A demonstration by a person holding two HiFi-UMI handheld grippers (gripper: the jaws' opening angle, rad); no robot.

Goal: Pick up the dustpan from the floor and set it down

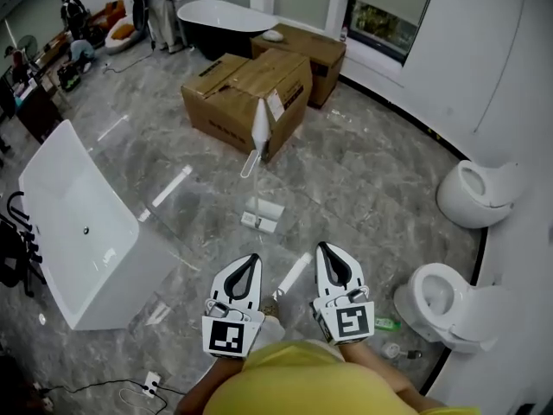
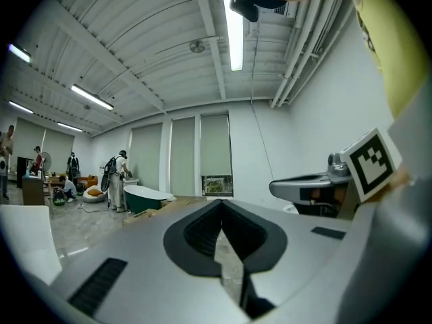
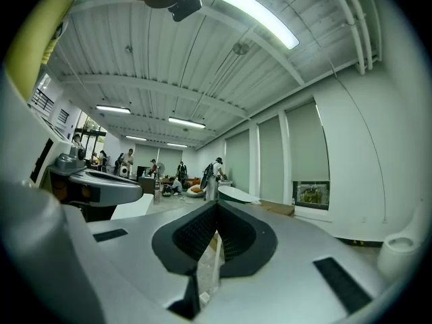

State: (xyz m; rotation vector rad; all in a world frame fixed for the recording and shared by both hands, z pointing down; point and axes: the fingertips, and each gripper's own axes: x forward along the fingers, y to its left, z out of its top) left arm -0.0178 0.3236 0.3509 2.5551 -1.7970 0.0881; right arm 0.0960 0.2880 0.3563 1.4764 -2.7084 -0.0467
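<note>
A white long-handled dustpan (image 1: 262, 216) stands on the grey marble floor ahead of me, its handle (image 1: 257, 132) rising toward a cardboard box. My left gripper (image 1: 251, 259) and right gripper (image 1: 325, 249) are held level, side by side, short of the pan and touching nothing. Both have their jaws together with nothing between them. In the left gripper view the left gripper (image 2: 221, 204) looks over the floor toward the far windows. In the right gripper view the right gripper (image 3: 217, 206) points the same way, and a slim white upright shape (image 3: 210, 265) shows through the slit below the tips.
Cardboard boxes (image 1: 246, 93) lie beyond the dustpan. A white bathtub (image 1: 82, 223) stands at the left, a black one (image 1: 220, 15) at the back. Two toilets (image 1: 478, 193) (image 1: 442, 299) sit along the right wall. People work at the far left. A cable and socket (image 1: 147, 387) lie near my feet.
</note>
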